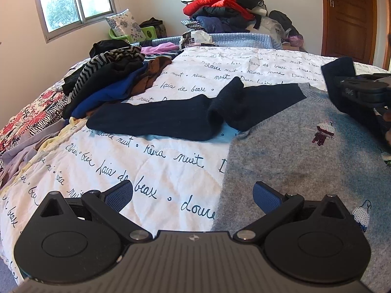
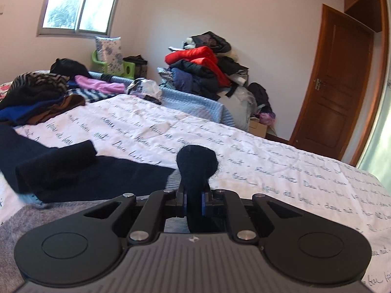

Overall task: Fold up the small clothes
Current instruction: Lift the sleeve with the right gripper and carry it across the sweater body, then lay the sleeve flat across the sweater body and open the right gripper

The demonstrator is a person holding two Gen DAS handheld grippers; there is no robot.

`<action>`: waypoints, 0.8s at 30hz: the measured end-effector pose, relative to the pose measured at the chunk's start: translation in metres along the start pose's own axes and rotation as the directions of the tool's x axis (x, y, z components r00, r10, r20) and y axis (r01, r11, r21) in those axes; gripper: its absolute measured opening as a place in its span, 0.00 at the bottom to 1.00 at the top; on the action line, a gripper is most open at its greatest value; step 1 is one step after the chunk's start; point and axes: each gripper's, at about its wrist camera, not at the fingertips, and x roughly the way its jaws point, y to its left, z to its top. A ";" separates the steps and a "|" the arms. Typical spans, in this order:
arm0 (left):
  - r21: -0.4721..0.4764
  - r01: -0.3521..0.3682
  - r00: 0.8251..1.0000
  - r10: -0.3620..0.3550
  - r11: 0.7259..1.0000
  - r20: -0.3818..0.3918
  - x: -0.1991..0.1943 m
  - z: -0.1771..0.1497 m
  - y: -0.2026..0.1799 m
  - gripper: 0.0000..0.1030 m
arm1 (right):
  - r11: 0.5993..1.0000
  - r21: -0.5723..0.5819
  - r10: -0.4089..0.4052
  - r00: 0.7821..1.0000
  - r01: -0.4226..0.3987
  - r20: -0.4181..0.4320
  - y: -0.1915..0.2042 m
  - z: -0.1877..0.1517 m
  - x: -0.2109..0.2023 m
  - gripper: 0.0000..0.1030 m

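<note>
A small grey sweater [image 1: 305, 161] with navy sleeves and sequin figures lies flat on the white quilt with script writing. Its left navy sleeve [image 1: 171, 117] stretches out to the left, cuff folded over. My left gripper [image 1: 193, 195] hovers open over the sweater's lower left edge, nothing between its blue pads. My right gripper [image 2: 194, 202] is shut on the right navy sleeve [image 2: 196, 166], whose cuff bulges up past the pads. In the left wrist view that right gripper [image 1: 339, 90] holds the sleeve lifted above the sweater's right side.
A heap of unfolded clothes [image 1: 110, 78] lies at the quilt's far left. Behind the bed, a tall pile with a red jacket [image 1: 217, 2] leans on the wall. A wooden door [image 2: 334, 85] stands at right, a window [image 1: 73, 2] at left.
</note>
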 end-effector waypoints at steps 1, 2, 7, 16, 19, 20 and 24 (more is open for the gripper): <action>-0.002 -0.003 1.000 0.003 1.000 -0.001 0.000 0.000 0.002 1.00 | 1.000 -0.010 0.006 1.000 -0.006 -0.007 0.006 0.000 0.003 0.10; -0.004 -0.005 1.000 0.005 1.000 -0.002 0.000 0.000 0.003 1.00 | 1.000 -0.018 0.009 1.000 -0.009 -0.014 0.011 -0.001 0.006 0.10; -0.017 -0.015 1.000 0.015 1.000 -0.006 0.002 -0.001 0.009 1.00 | 0.999 -0.052 0.013 0.999 -0.015 -0.042 0.031 -0.002 0.021 0.10; -0.017 -0.035 0.999 0.035 0.999 -0.007 0.002 -0.002 0.015 1.00 | 0.997 -0.063 0.030 0.998 -0.034 -0.052 0.052 -0.002 0.035 0.10; -0.018 -0.042 0.999 0.042 0.999 -0.008 0.002 -0.003 0.017 1.00 | 0.996 -0.082 0.039 0.998 -0.043 -0.045 0.061 -0.002 0.038 0.10; -0.020 -0.043 0.999 0.043 0.999 -0.009 0.003 -0.003 0.018 1.00 | 0.995 -0.090 0.040 0.998 -0.044 -0.044 0.063 -0.001 0.038 0.10; -0.030 -0.051 0.999 0.051 0.998 -0.011 0.004 -0.003 0.023 1.00 | 0.992 -0.114 0.043 0.998 -0.048 -0.043 0.074 0.000 0.042 0.10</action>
